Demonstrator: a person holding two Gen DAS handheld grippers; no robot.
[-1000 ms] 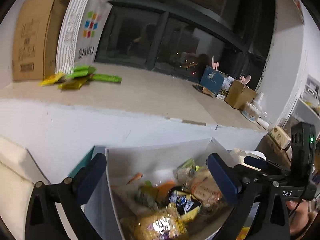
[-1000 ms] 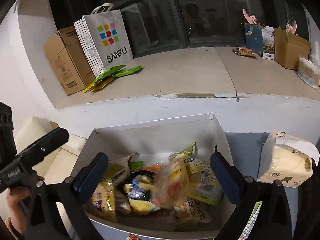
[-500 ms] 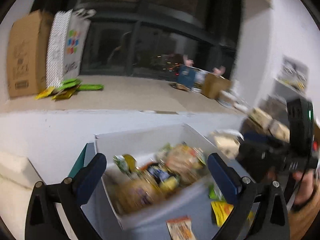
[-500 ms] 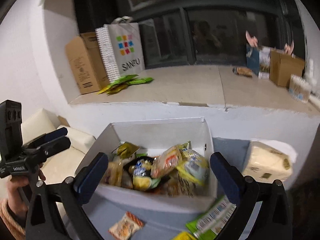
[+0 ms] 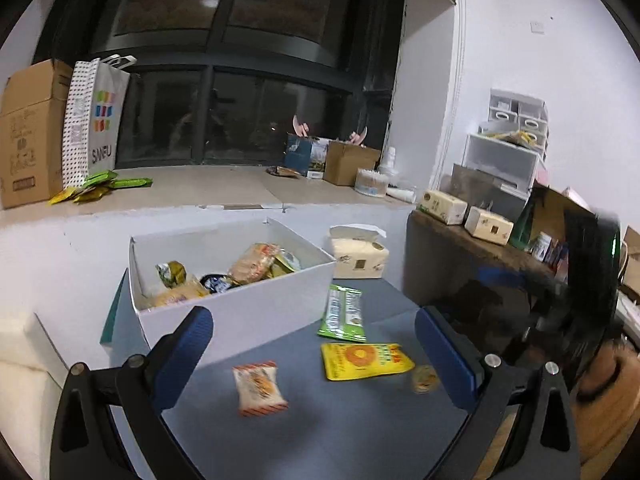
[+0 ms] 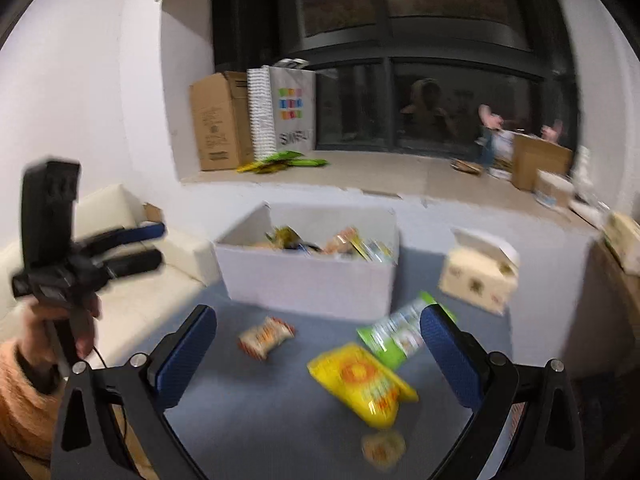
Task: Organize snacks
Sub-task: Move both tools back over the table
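A white box (image 5: 240, 312) holds several snack packets on a grey-blue table (image 5: 340, 420). In front of it lie an orange-and-white packet (image 5: 259, 389), a yellow packet (image 5: 365, 361), a green packet (image 5: 343, 313) and a small round snack (image 5: 425, 378). My left gripper (image 5: 316, 360) is open and empty above these loose packets. My right gripper (image 6: 318, 356) is open and empty, above the same packets: orange-and-white (image 6: 266, 336), yellow (image 6: 362, 384), green (image 6: 400, 334). The box also shows in the right wrist view (image 6: 312, 280).
A tissue pack (image 5: 360, 256) stands right of the box. A window ledge (image 5: 192, 188) behind carries cardboard boxes, a SANFU bag (image 5: 94, 120) and green and yellow sachets. A dark side table (image 5: 460, 264) with tissue packs is at right, a cream sofa (image 6: 140, 296) at left.
Both grippers have pulled back and up from over the box. The loose packets on the table in front of the box have come into view.
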